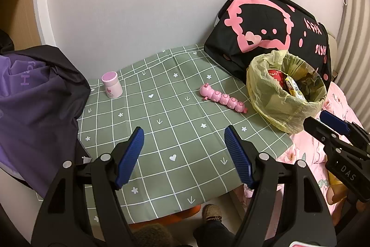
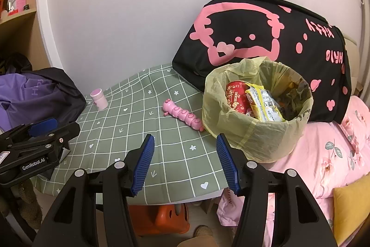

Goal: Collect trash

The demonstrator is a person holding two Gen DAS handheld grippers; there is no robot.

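Note:
A bin lined with a yellow bag (image 1: 286,94) (image 2: 256,117) stands at the table's right edge, holding a red packet (image 2: 235,97) and a yellow wrapper (image 2: 266,105). A pink caterpillar toy (image 1: 223,97) (image 2: 182,116) lies left of it. A pink bottle (image 1: 112,85) (image 2: 99,98) stands at the far left. My left gripper (image 1: 183,154) is open and empty above the green checked cloth (image 1: 161,131); it also shows in the right wrist view (image 2: 44,129). My right gripper (image 2: 185,161) is open and empty before the bin; it also shows in the left wrist view (image 1: 323,124).
A black and pink bag (image 1: 272,31) (image 2: 266,43) leans on the wall behind the bin. A purple and black jacket (image 1: 34,108) (image 2: 34,94) lies at the left. Pink floral bedding (image 2: 328,154) is at the right. An orange stool (image 2: 161,219) stands under the table.

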